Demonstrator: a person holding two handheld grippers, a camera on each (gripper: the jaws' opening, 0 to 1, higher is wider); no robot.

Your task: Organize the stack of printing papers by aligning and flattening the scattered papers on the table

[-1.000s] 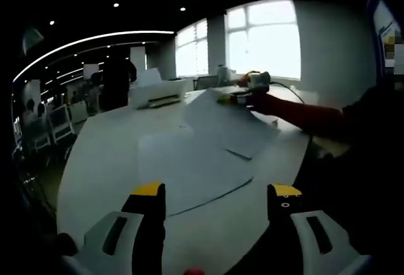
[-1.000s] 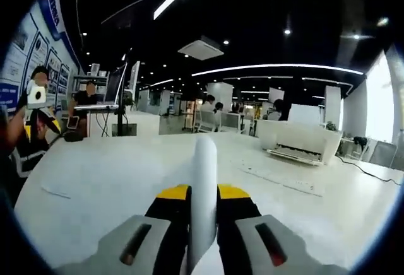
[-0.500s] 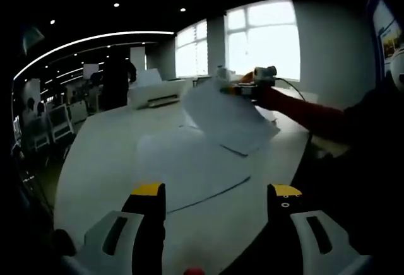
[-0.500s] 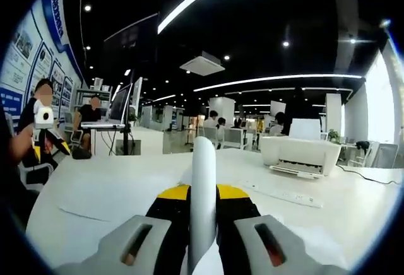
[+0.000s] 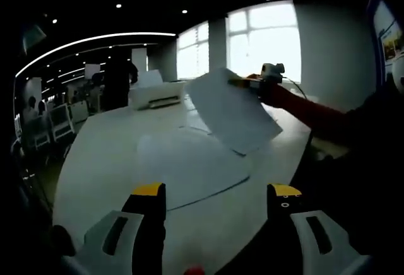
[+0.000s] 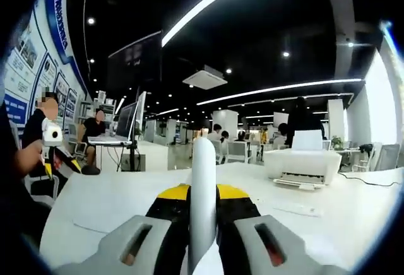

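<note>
In the left gripper view, my left gripper [image 5: 216, 199] stood spread over papers [image 5: 189, 164] lying on the table [image 5: 101, 155] at centre; upper right, my right gripper [image 5: 252, 84] pinched a lifted sheet [image 5: 233, 108].

Your left gripper [image 5: 218, 194] hangs low over the white table [image 5: 101, 161], jaws spread wide with nothing between them. Ahead of it lies a flat sheet [image 5: 189, 168] on the tabletop. Beyond that, your right gripper [image 5: 252, 84] pinches another sheet of paper [image 5: 230, 108] by its upper edge — lifted, hanging tilted. A white printer [image 5: 158, 93] sits farther back.
</note>
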